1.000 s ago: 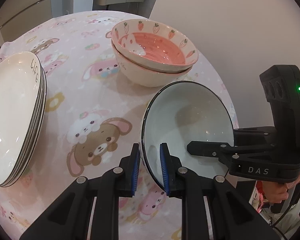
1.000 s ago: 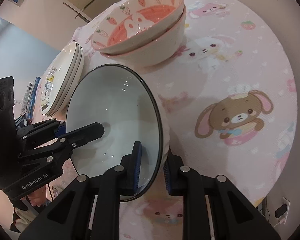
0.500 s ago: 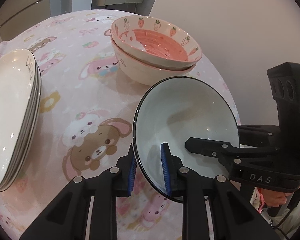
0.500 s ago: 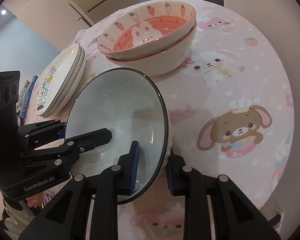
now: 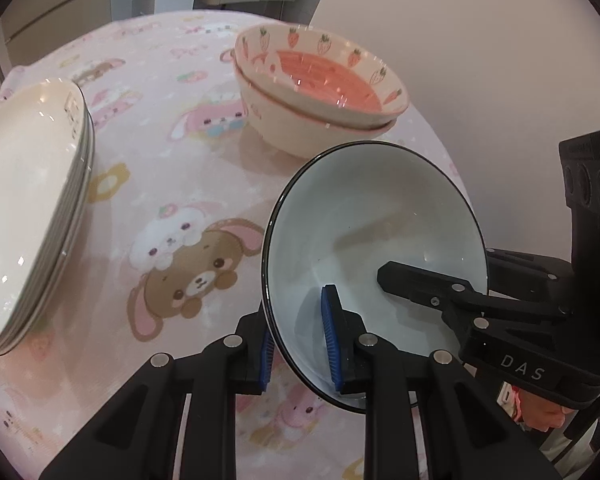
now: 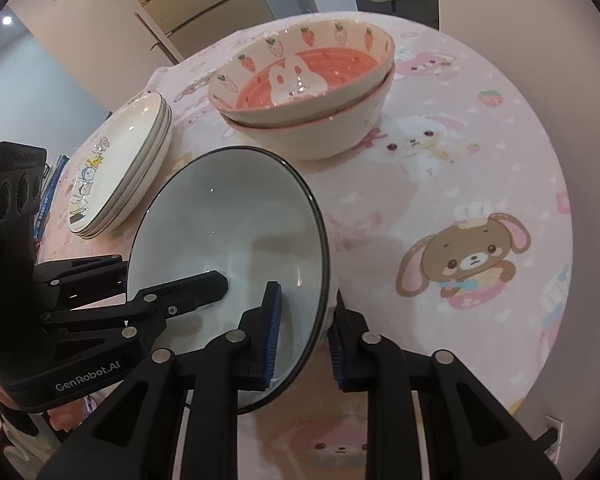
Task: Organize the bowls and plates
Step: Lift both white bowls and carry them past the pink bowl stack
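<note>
- Evidently mid-carry: left gripper (image 5: 298, 338) and right gripper (image 6: 302, 342) jaws each pinched opposite rims of the black-rimmed white bowl (image 5: 380, 240), held tilted above the counter (image 5: 172, 152).
- Next move (likely): lowering it level into the stacked strawberry bowls (image 5: 320, 88), before either grip loosens.

Left gripper (image 5: 298, 338): matte black plastic body, two angular fingers with ribbed blue pads (image 5: 331, 340), one silver screw head at each linkage pivot. In the right wrist view its housing bears white lettering "GenRobot.AI" and three round recessed lenses. Right gripper (image 6: 302, 338): identical black construction, blue pads, silver screws; its housing is marked "DAS" in the left wrist view.
</note>
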Demonstrator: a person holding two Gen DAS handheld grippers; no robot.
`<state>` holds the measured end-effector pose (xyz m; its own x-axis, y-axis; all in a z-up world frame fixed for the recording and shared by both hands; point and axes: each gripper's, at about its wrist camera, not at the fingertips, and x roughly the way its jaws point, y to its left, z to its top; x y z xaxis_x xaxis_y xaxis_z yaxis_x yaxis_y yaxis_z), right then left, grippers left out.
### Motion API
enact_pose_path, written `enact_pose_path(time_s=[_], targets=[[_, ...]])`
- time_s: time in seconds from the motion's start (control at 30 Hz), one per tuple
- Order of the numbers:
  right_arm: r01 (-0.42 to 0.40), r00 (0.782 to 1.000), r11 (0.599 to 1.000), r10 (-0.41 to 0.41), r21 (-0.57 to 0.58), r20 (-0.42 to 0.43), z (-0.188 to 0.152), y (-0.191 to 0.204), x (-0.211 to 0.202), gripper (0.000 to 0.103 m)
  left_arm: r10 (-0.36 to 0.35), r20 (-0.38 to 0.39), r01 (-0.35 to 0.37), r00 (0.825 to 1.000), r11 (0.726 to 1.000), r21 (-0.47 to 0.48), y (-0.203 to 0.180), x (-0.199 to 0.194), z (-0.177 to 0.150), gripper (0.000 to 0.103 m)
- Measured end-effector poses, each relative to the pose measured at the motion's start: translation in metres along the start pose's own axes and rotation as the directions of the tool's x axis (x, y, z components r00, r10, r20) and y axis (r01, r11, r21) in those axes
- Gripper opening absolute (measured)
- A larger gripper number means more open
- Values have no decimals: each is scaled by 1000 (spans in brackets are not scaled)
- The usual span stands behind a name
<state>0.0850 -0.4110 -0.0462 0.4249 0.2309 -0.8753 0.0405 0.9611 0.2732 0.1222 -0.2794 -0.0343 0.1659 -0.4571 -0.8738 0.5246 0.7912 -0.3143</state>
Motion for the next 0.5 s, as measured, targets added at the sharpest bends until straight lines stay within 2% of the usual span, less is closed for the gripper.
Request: enact_pose_path(time_s=[0.17,0.33,0.5], targets=[[-13,998,1000,12,7,64,10,-4,-27,19,-3,53,2,999,1000,20,-9,-24,4,23],[14,990,1000,-12,-15,142,27,2,-53,17,-14,116,12,993,1000,15,-16,-49,20,23],[-24,984,1000,24,-2,176,46,-2,-71,16,-12,162,8,987,999,31,-25,-68,36,23]])
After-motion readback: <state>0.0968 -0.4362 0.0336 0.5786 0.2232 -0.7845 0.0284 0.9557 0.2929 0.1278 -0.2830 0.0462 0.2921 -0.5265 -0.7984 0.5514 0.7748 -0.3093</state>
